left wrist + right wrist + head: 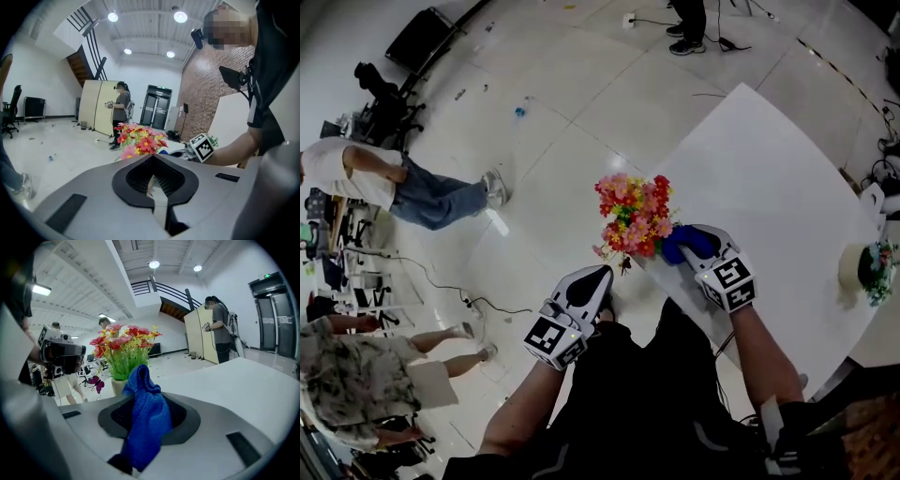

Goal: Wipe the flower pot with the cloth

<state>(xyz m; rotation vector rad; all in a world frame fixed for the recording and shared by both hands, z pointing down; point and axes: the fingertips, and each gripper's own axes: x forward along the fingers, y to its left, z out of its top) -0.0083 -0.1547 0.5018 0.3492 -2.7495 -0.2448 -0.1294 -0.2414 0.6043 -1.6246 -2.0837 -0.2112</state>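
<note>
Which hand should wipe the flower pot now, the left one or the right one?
Right. The right gripper is shut on the blue cloth, and the flower pot stands close in front of it. The left gripper is shut and holds nothing.

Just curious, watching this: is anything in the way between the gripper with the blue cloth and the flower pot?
Nothing visible does. The right gripper is shut on the cloth, and the flower pot stands just beyond the cloth's tip.
</note>
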